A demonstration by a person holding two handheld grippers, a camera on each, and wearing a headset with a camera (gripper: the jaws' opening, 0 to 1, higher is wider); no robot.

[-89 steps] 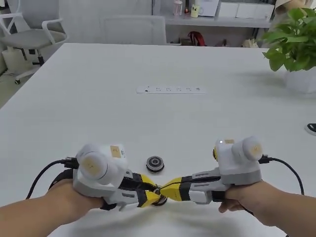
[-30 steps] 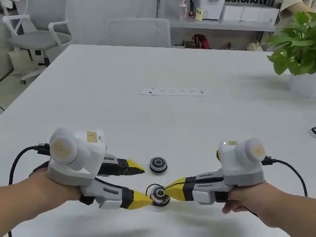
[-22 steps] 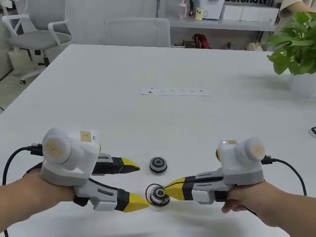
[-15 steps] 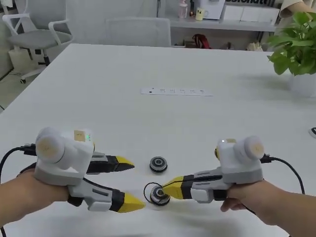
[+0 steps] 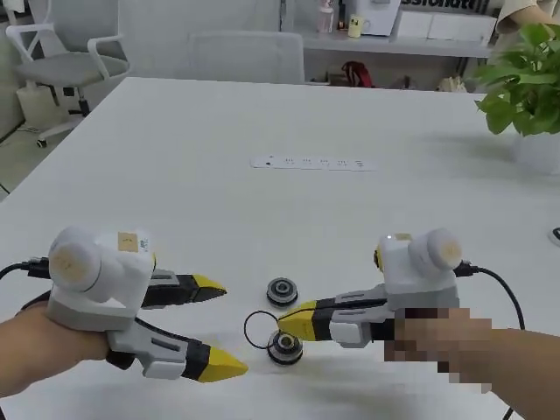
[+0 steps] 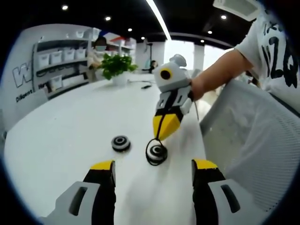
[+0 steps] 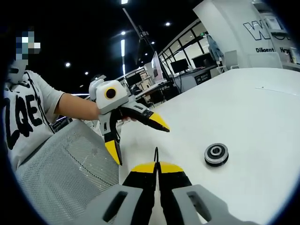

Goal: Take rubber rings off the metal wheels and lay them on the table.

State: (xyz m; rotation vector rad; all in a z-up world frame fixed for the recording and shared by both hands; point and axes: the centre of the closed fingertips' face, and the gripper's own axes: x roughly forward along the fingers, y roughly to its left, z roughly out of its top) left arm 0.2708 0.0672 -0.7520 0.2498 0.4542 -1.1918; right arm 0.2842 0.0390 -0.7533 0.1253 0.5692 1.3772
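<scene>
Bright, even light from ceiling strips and spots, just soft faint shadows on the white table, head view pretty crisp, heavy fisheye warping toward both gripper views' edges.

Bare table spans mid-frame, free for passing; power strip above centre, plant upper right, metal wheels lower centre.

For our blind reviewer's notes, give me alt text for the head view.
The right claw, shut, pinches a thin black rubber ring beside a metal wheel on a white table. The left claw is open; a second wheel lies just beyond.
</scene>
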